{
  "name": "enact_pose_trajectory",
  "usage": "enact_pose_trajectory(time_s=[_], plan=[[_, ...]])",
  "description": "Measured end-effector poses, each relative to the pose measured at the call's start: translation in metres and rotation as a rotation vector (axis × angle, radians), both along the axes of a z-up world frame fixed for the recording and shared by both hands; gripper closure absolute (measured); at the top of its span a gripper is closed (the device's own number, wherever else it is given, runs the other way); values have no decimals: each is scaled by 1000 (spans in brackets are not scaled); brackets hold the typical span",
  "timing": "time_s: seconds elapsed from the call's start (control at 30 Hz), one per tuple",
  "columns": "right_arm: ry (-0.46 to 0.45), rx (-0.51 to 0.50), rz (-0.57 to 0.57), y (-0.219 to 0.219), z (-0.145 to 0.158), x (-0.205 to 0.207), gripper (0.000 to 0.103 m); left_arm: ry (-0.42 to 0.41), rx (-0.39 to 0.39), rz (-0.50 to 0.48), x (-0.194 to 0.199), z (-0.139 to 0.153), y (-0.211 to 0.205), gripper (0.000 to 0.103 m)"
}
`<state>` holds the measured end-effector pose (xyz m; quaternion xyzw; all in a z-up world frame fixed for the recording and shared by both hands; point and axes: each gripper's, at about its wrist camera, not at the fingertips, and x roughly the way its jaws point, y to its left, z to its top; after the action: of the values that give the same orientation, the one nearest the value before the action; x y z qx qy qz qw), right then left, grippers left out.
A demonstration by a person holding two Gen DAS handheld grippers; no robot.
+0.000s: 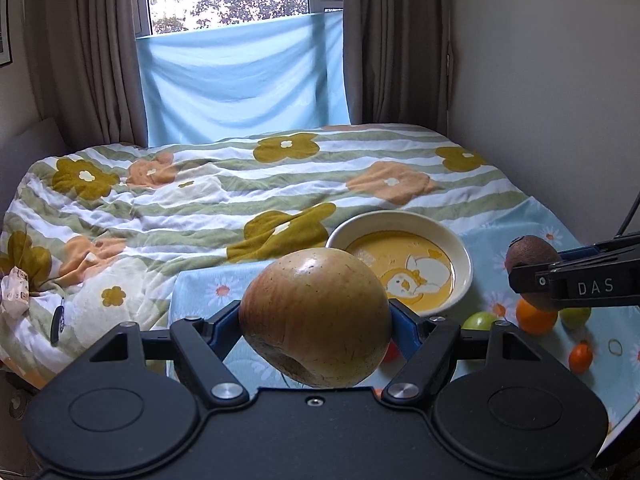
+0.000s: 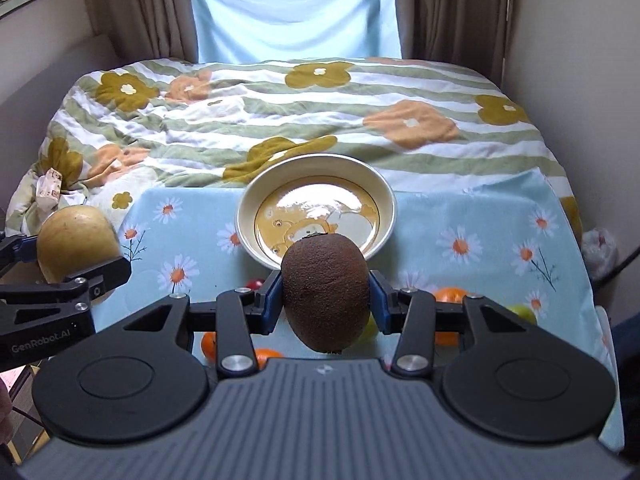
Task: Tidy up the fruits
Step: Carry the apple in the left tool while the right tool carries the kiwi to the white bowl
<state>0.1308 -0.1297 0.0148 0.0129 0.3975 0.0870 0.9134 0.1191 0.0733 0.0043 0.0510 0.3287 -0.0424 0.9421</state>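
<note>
Your left hand-held gripper (image 1: 316, 320) is clamped on a large apple (image 1: 316, 316) — yellow-green with a red blush, its blue pads pressed to either flank and the jaws set fairly wide around it. The apple is carried clear of the bed, its dimpled end turned down toward the camera. In the right wrist view the same apple (image 2: 76, 240) shows at the far left edge.

Moving right, the cream bowl (image 1: 460, 248) with a yellow cartoon print sits on the pale blue daisy cloth (image 1: 208, 280) spread over the bed; nothing lies in it. Behind it the striped flower quilt (image 1: 200, 200) runs back to the curtained window.

Your right hand-held gripper (image 2: 326, 306) is closed on a brown kiwi (image 2: 326, 296), narrower jaws, pads tight on both sides; the kiwi is held off the cloth, directly in front of the bowl (image 2: 248, 200) in that view.

Loose fruit rests on the cloth beneath and beside the two grippers: a green fruit (image 1: 480, 320), an orange (image 1: 536, 316), a second green one (image 1: 576, 316) and a small orange fruit (image 1: 580, 356) — all outside the bowl.
</note>
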Motion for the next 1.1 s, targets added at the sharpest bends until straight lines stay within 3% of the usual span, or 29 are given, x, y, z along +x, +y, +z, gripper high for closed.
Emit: enact_pose_trajectory(time_s=[0.5, 1.1], plan=[[-1, 27, 113, -25, -5, 119, 43, -10, 21, 43, 102, -11, -46, 24], [65, 25, 90, -55, -57, 213, 43, 136, 117, -46, 205, -90, -94, 24]])
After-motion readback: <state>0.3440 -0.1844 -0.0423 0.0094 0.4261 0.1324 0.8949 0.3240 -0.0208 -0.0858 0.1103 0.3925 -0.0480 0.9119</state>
